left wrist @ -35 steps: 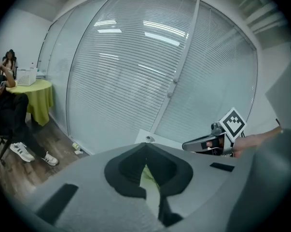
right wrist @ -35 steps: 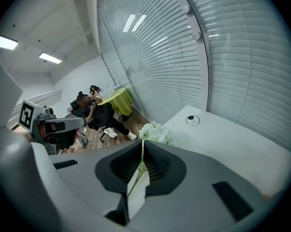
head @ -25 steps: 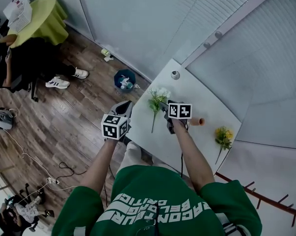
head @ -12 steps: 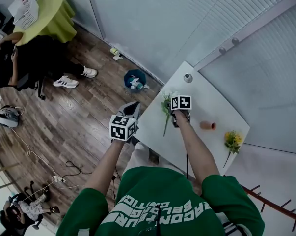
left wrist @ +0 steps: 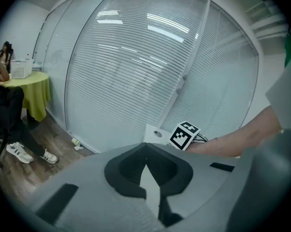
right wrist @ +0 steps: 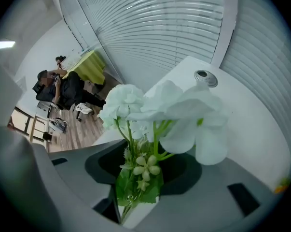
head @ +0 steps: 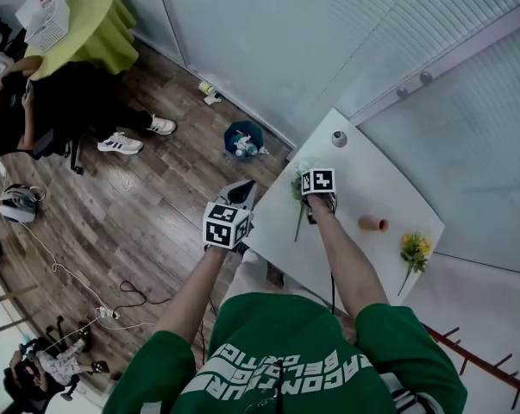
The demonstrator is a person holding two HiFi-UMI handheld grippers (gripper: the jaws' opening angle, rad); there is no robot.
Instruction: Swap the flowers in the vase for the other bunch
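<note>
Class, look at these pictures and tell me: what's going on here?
A person in a green top works at a white table with a gripper in each hand. The right gripper is down over the white flowers lying there; their stems run between its jaws, which have just been closing but do not yet press. The left gripper hangs off the table's edge, empty. The orange vase and yellow bunch sit further right, untouched.
</note>
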